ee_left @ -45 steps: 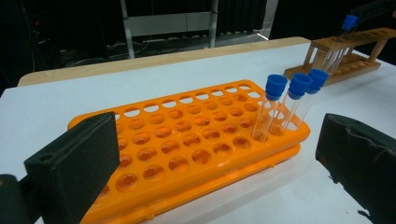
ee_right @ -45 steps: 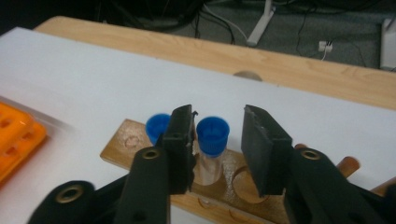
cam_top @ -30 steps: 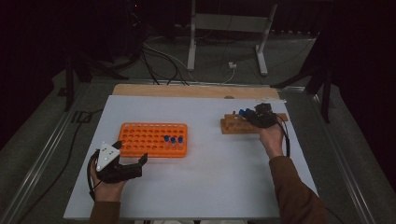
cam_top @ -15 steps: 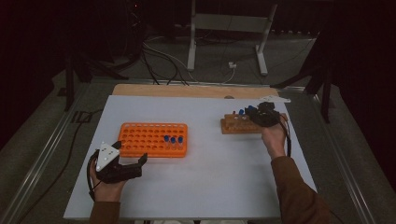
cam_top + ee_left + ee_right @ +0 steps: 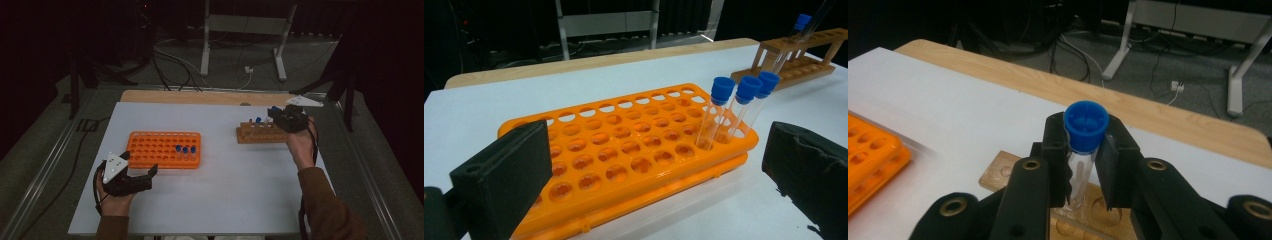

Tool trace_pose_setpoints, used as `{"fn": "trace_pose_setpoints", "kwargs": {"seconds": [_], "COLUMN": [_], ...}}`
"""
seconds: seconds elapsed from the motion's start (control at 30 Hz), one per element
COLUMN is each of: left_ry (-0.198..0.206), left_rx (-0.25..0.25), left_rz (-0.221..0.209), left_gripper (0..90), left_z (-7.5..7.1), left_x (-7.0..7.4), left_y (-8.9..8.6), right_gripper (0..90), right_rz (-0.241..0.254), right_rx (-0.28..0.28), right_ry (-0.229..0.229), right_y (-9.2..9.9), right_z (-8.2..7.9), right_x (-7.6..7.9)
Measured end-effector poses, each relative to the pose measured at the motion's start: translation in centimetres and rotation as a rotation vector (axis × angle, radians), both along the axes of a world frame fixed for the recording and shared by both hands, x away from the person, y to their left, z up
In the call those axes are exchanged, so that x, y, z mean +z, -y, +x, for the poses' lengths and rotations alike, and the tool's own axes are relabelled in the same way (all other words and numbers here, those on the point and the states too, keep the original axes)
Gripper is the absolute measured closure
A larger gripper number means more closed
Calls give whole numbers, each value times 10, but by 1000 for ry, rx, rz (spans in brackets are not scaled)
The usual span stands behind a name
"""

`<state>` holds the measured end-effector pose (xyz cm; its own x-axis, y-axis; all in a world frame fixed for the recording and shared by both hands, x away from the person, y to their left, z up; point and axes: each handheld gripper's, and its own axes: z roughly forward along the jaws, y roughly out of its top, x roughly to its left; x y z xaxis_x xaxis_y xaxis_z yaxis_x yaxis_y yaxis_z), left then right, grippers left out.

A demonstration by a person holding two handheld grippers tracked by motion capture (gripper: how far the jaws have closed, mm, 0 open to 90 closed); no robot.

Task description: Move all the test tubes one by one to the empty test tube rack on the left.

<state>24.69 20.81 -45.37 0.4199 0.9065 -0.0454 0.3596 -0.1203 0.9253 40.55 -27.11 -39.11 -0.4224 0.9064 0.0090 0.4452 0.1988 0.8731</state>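
Transfer of capped test tubes from a wooden rack (image 5: 260,134) at the far right of the white table (image 5: 225,200) to an orange rack (image 5: 164,149) at centre left. The right gripper (image 5: 1083,165) has its jaws closed on a clear test tube with a blue cap (image 5: 1086,125), gripped just under the cap; the tube's lower end hangs over the holes of the wooden rack and appears to be at or just above them. The left gripper (image 5: 649,170) rests near the front left corner of the orange rack, jaws wide apart and holding nothing.

Step in hand, as judged: lifting the tube out of the wooden rack. It is best drawn straight up along its own axis until the rounded end is free of the hole, and only then carried left; a sideways pull while the glass is inside the hole could tip the light wooden rack or lever the tube in the pads. The grip below the cap should stay firm but not crushing, since the wall is thin.

Containers: the orange rack holds three blue-capped tubes (image 5: 744,107), side by side in its right-hand end, leaning slightly; its other holes are vacant. The wooden rack holds at least one further blue-capped tube (image 5: 258,121); its exact count cannot be read.
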Motion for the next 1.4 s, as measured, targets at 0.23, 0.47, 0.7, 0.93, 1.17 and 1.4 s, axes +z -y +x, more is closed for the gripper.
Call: {"fn": "trace_pose_setpoints", "kwargs": {"seconds": [0.23, 0.47, 0.7, 0.93, 1.17, 1.4], "left_ry": [1, 4, 6, 11, 20, 30], "left_rx": [2, 3, 3, 0, -12, -25], "left_rz": [-2, -3, -7, -9, -10, -12], "left_gripper": [8, 8, 8, 8, 8, 8], "left_z": [0, 0, -1, -1, -2, -2], "left_x": [0, 0, 1, 2, 3, 6], "left_y": [0, -1, 0, 0, 2, 6], "right_gripper": [761, 760, 761, 760, 760, 761], "right_rz": [-25, -41, -23, -12, 1, 10], "right_rx": [15, 33, 74, 128, 183, 236], "right_ry": [37, 38, 38, 32, 24, 9], "right_y": [-2, -5, -13, -25, -38, -52], "right_z": [-9, -17, -28, -41, -52, -59], "right_x": [14, 21, 24, 21, 19, 19]}}
